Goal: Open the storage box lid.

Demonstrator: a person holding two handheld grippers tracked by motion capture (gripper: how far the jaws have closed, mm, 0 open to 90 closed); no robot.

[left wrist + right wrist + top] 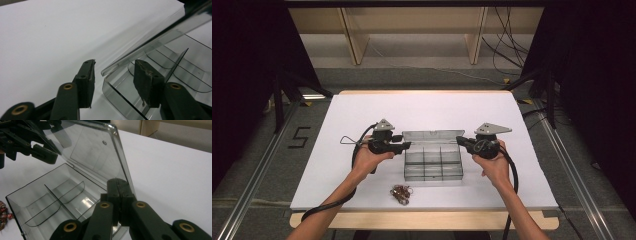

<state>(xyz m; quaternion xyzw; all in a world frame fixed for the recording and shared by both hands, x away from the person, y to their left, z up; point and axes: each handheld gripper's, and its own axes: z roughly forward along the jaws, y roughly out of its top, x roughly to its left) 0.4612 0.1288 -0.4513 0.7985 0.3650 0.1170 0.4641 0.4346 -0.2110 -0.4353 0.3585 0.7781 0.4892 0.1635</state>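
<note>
1. the clear plastic organiser box (pixel 433 164) sits near the middle of the white surface (pixel 362 107), its lid (pixel 432 137) raised at the far side.
2. my left gripper (pixel 405 145) stands at the box's left end; in the left gripper view its fingers (pixel 86 82) are spread wide, 1 outside the wall and 1 inside the tray, straddling the corner without pinching it.
3. my right gripper (pixel 460 140) is at the lid's right edge; in the right gripper view its fingers (pixel 117 195) are pressed together, and they look clamped on the lid's rim, though the contact itself is hidden behind them.
4. i judge the box light, stiff and slippery: thin smooth walls that could skate on the surface or crack if squeezed hard. best holds are the rims and corners, with the tray steadied while the lid swings on its hinge.
5. the compartments i can see, split by thin dividers, look empty.
6. a small heap of reddish-brown beads (pixel 401 193) lies on the surface just in front of the box, apart from it.
</note>
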